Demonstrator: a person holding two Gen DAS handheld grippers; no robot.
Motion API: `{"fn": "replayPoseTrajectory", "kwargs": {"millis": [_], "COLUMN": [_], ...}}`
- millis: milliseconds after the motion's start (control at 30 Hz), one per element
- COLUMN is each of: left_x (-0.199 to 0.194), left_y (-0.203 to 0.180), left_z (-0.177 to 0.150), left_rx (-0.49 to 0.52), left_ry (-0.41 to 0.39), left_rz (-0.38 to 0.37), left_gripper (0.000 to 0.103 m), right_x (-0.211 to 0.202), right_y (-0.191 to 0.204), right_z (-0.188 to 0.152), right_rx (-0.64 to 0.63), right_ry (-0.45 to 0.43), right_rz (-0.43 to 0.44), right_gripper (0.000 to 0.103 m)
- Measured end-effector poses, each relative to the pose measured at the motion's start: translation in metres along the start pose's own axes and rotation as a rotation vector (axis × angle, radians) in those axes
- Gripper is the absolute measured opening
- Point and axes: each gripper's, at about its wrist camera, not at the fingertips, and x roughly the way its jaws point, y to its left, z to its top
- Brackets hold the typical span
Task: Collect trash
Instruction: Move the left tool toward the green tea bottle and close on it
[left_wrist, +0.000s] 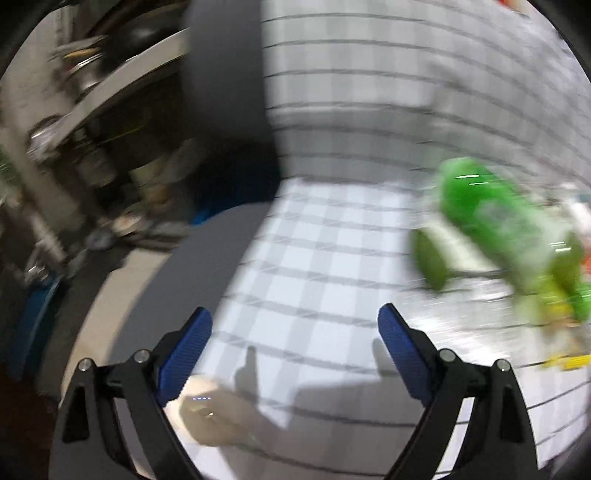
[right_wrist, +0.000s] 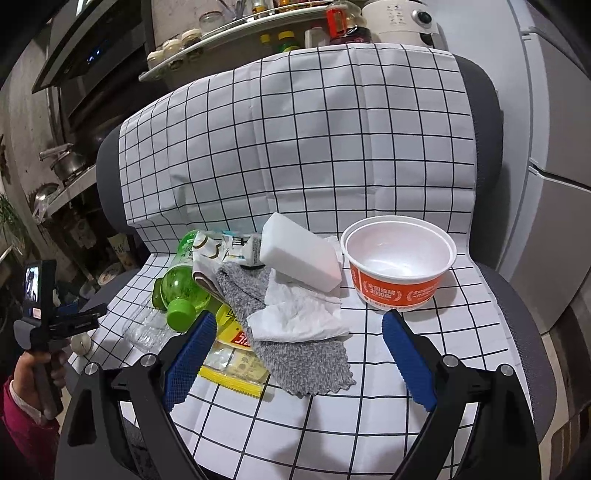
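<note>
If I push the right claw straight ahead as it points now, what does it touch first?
Most likely the crumpled white tissue lying on the grey cloth, centred between the open right claw fingers. The white foam block sits behind it. Depth is uncertain.

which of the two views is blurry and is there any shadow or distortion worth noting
Left wrist view: heavy motion blur smears the green bottle and the shelves, though the left gripper stays sharp and casts finger shadows on the checked cloth. Right wrist view: sharp and evenly lit, the orange bowl and crumpled tissue are crisp; fisheye bends the cloth's grid lines.
</note>
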Motion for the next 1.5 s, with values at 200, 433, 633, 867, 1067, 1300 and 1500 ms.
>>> {"fn": "replayPoseTrajectory", "kwargs": {"millis": [200, 433, 633, 867, 1067, 1300, 1500], "left_x": [-0.032, -0.041, -0.007, -0.013, -0.019, -0.025, 0.016], "left_y": [-0.082, -0.164, -0.168, -0.116, -0.086, -0.102, -0.125], "left_z": [0.02, 0.026, 0.025, 0.009, 0.005, 0.022, 0.041], "left_rx": [0.065, 0.16, 0.114, 0.084, 0.082, 0.078, 0.105], "left_ry": [-0.032, 0.003, 0.1, 0.075, 0.027, -0.014, 0.08], "left_rz": [-0.237, -0.259, -0.224, -0.04, -0.091, -0.192, -0.167], "left_gripper": [0.087, 0.087, 0.089, 0.09, 0.09, 0.09, 0.089], "right_x": [-0.005, -0.014, -0.02, -0.022, -0.017, -0.019, -0.012], "right_y": [-0.018, -0.039, -0.045, -0.041, -0.031, -0.025, -0.028], "right_z": [0.002, 0.003, -0.001, -0.002, -0.002, 0.002, 0.002], "right_rx": [0.046, 0.077, 0.078, 0.067, 0.058, 0.04, 0.039], "right_ry": [-0.012, -0.034, -0.036, -0.04, -0.032, -0.049, -0.031], "right_rz": [-0.059, -0.1, -0.101, -0.091, -0.069, -0.082, -0.095], "right_gripper": [0.091, 0.091, 0.091, 0.091, 0.091, 0.091, 0.091]}}
